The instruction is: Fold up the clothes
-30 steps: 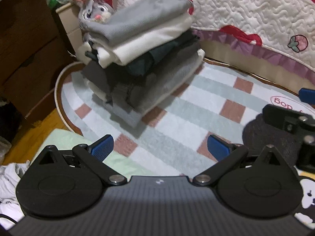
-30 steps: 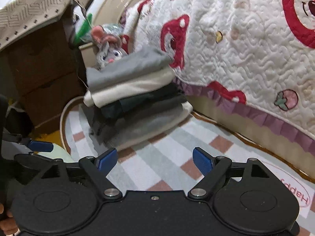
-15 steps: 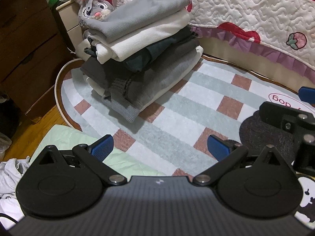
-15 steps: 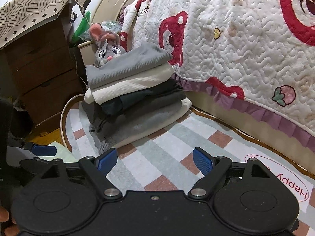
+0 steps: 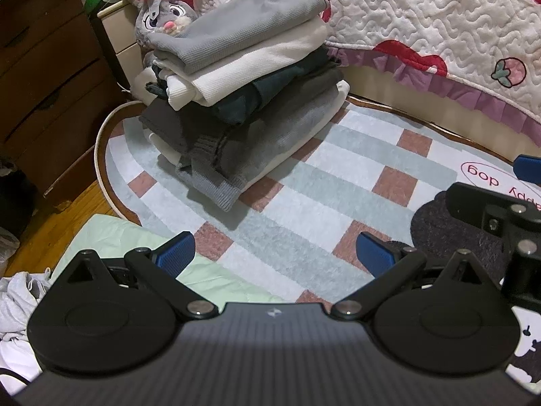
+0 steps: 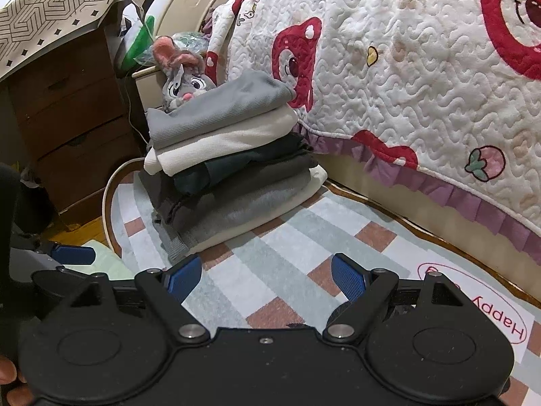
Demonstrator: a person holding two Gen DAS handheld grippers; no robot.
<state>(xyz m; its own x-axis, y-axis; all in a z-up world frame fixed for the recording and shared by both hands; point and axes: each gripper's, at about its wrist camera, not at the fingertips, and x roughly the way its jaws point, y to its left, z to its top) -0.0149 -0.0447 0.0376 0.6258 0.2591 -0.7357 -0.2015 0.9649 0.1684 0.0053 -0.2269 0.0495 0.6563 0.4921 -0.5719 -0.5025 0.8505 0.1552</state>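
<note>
A: Where does the next garment lie from the grippers?

B: In the left wrist view, a pale green garment [image 5: 111, 237] lies flat in the lower left of the frame, right under the left gripper [image 5: 274, 253], partly hidden by its body. Its visible edge runs from lower left toward centre. A crumpled white-grey cloth [image 5: 17, 291] sits at the far left edge beside it.

A: Which gripper is nearer?

B: The left one, I judge. In the right wrist view the green cloth shows only as a sliver at the left edge, beyond the right gripper [image 6: 267, 277].

A: Are they holding anything?

B: No. Both have their blue pads spread wide with only the checked rug [image 5: 304, 182] between them.

A: And the finished work?

B: A stack of folded clothes [image 5: 243, 101] stands in the upper centre-left, well apart from both grippers: grey on top, then cream, dark teal, charcoal, grey knit, white at the bottom. It leans a little against a plush rabbit [image 5: 159, 17] behind it.

A: Anything else near?

B: A dark fuzzy item [image 5: 439, 230] lies at the right, under the right gripper; I cannot tell what it is.
</note>
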